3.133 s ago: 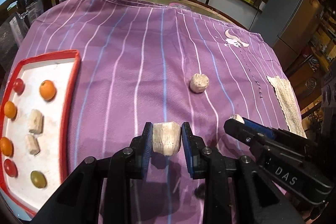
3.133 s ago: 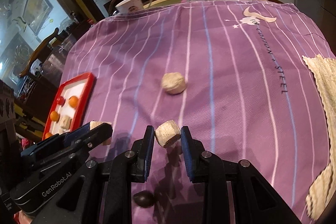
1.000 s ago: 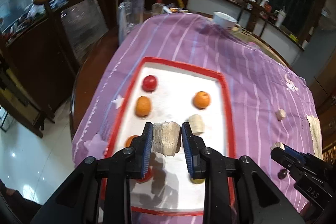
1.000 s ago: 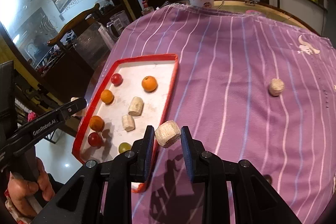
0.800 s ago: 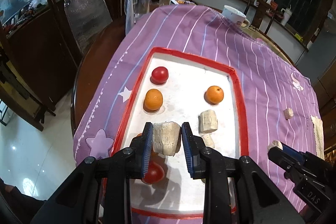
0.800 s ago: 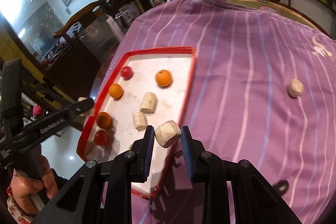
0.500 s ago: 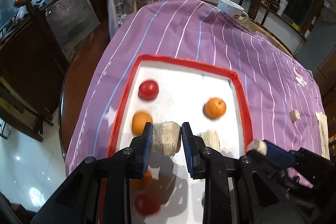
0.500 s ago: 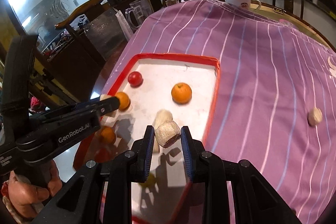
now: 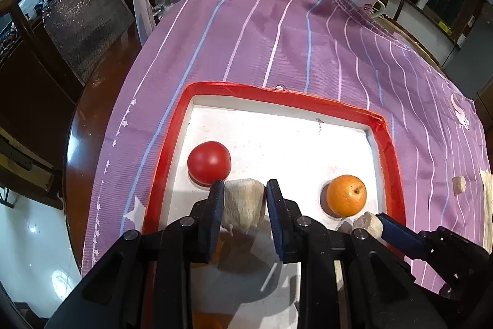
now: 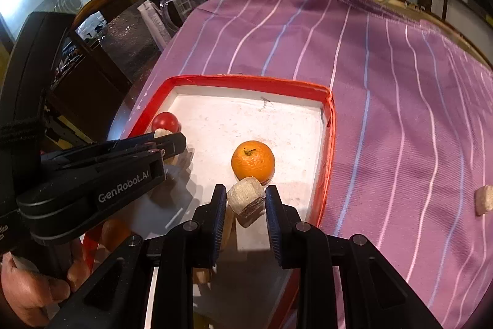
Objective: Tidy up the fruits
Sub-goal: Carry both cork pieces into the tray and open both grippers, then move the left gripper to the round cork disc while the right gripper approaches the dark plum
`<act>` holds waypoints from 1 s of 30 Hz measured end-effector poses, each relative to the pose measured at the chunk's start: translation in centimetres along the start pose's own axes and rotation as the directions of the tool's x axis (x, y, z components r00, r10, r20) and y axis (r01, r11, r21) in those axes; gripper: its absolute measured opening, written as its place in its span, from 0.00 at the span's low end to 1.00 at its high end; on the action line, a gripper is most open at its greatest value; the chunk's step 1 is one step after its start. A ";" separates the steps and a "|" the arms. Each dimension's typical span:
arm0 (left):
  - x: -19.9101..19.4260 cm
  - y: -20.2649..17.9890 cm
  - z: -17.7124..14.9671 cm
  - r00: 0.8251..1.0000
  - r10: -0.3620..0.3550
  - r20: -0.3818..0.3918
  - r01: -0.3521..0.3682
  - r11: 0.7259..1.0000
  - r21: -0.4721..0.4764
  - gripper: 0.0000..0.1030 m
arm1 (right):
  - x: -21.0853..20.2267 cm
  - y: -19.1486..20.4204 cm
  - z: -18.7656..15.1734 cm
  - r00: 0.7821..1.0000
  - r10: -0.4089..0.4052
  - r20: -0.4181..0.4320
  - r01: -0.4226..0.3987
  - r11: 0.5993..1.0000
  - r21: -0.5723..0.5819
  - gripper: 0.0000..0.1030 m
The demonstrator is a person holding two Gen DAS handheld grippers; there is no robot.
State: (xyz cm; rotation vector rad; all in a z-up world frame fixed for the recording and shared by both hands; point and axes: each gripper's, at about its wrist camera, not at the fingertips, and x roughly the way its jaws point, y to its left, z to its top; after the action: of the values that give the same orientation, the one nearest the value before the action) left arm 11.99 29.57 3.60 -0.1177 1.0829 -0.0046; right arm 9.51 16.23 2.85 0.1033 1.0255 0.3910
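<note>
My left gripper point(image 9: 243, 201) is clamped on a pale, fibrous banana chunk point(image 9: 244, 204) over the red-rimmed white tray point(image 9: 279, 96), beside the red tomato point(image 9: 209, 162). My right gripper point(image 10: 243, 202) pinches a second beige banana piece point(image 10: 246, 201) just before the small orange point(image 10: 252, 161).

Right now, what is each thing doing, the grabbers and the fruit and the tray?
Left gripper: shut on a pale chunk, over the tray.
Right gripper: shut on another pale chunk.
Tray: holds fruit.
Tomato: resting in tray.
Orange: resting in tray.
Stray chunk: on cloth.
</note>
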 end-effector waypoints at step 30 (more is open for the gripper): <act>-10.7 -1.0 -4.2 0.987 0.005 0.164 0.009 0.996 -0.086 0.68 | -7.1 -4.0 -5.0 0.998 0.028 0.060 -0.037 0.988 0.149 0.40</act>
State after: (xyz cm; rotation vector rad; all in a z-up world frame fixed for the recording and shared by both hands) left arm 3.27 28.84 11.18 -0.1937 0.9189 0.0493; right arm 3.16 9.47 4.95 0.2658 0.9964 0.3380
